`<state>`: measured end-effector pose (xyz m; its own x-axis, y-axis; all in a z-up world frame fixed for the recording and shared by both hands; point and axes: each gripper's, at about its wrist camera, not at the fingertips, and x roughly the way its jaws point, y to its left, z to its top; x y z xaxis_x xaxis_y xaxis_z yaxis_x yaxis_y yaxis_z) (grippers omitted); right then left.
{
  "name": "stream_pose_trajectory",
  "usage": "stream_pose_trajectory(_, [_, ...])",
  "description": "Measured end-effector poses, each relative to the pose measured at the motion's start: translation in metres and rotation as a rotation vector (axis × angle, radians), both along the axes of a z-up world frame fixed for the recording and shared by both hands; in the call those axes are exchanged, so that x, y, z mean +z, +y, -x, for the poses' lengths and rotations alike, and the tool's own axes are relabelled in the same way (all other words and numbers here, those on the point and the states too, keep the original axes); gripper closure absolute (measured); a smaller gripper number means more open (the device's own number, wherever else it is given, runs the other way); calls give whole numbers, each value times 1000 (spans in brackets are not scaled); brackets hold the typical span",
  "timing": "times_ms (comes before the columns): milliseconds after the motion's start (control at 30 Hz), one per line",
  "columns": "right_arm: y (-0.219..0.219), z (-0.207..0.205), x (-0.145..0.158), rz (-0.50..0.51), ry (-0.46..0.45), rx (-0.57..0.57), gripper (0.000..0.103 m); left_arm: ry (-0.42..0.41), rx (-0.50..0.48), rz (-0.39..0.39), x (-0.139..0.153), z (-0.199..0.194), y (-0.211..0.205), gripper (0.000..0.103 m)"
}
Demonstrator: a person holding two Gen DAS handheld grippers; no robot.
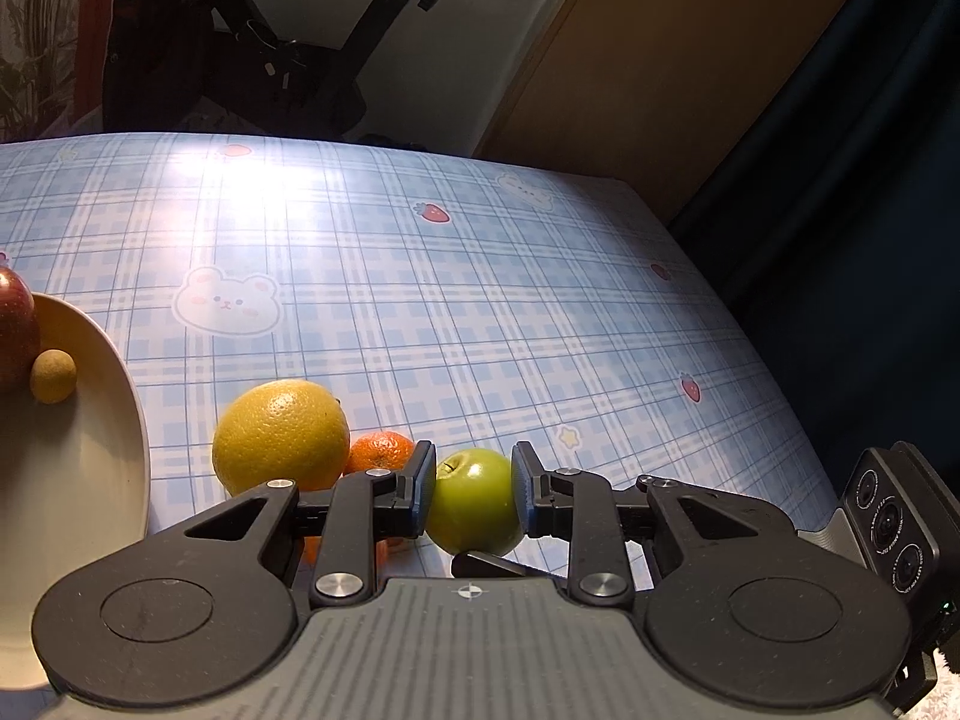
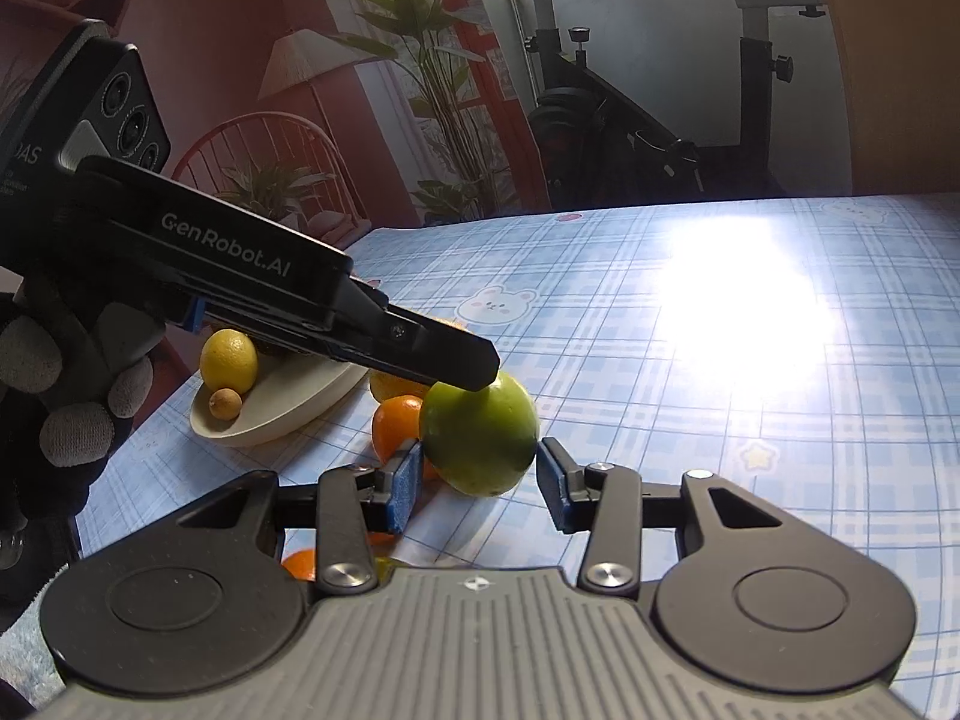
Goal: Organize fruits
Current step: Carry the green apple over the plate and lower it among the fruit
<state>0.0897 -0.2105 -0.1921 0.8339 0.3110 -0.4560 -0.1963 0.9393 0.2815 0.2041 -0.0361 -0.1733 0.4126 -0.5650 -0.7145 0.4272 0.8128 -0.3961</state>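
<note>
Blue pads of the left gripper (image 1: 474,489) are being pressed against both sides of a green apple (image 1: 474,504), which is being pinched just above the checked tablecloth (image 1: 480,300). In the right wrist view the same apple (image 2: 480,438) is being flanked by the right gripper (image 2: 477,483), whose jaws are being kept spread with gaps on either side, nothing being clamped. Just beside the apple a small tangerine (image 1: 381,450) and a large yellow orange (image 1: 281,435) are being left on the cloth. Further out, a cream bowl (image 2: 288,405) is being used for a lemon (image 2: 229,360), a small brown fruit (image 2: 225,403) and a red apple (image 1: 15,330). A gloved hand (image 2: 66,396) is being wrapped round the left gripper's handle.
</note>
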Motion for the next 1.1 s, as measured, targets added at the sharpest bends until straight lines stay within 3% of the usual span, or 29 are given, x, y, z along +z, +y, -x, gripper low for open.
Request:
stream_pose_trajectory(200, [30,-27,34,52,-24,75,58,-42,73,62,25,-6,42,74])
stream_pose_trajectory(400, [79,-72,50,80,-11,189,58,-79,167,50,39,-10,98,74])
stream_pose_trajectory(733, [154,-148,24,130,98,325,58,-19,355,9,12,-33,180,74])
stream_pose_trajectory(967, [187,-174,6,178,142,348,59,-8,384,-80,5,-45,197,74])
stream_pose_trajectory(1100, [191,-173,4,194,142,346,58,-8,383,-78,3,-47,201,74])
